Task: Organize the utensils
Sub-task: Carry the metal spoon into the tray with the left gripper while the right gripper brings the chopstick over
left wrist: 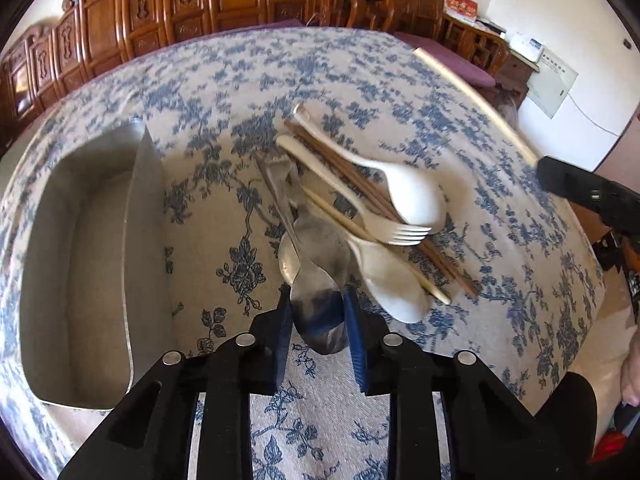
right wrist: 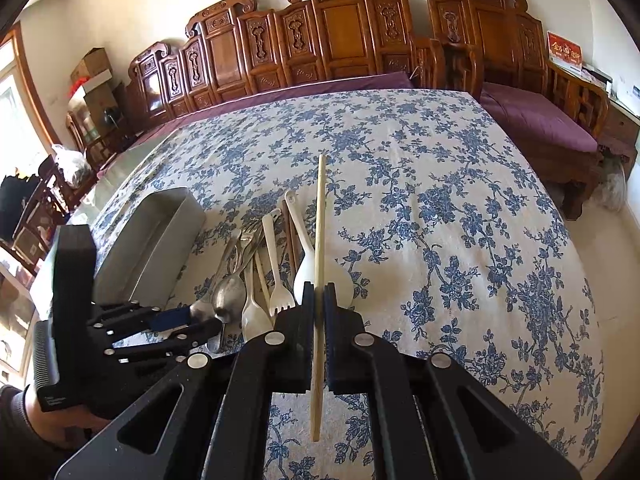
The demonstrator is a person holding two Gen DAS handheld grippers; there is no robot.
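Nearest the lens in the left wrist view, the left tool (left wrist: 316,312) has its two blue-padded fingers (left wrist: 357,332) set on either side of the bowl of a metal spoon (left wrist: 316,300), pressing its edges. That spoon lies at the near end of a heap of utensils on the table (left wrist: 400,80), which wears a blue-flowered cloth. In the heap, just right of the spoon, are a white fork (left wrist: 384,222), a white spoon (left wrist: 408,190) on top, another white spoon (left wrist: 394,280) nearer, and dark brown chopsticks (left wrist: 360,192) beneath them. A grey metal tray (left wrist: 92,264) sits on the table to the left of the heap, apart from it. In the right wrist view, the right tool (right wrist: 319,292) is pressed together on one pale chopstick (right wrist: 319,240), which runs away from the camera above the cloth. A hand (right wrist: 48,420) holds the left tool's grip at the near left.
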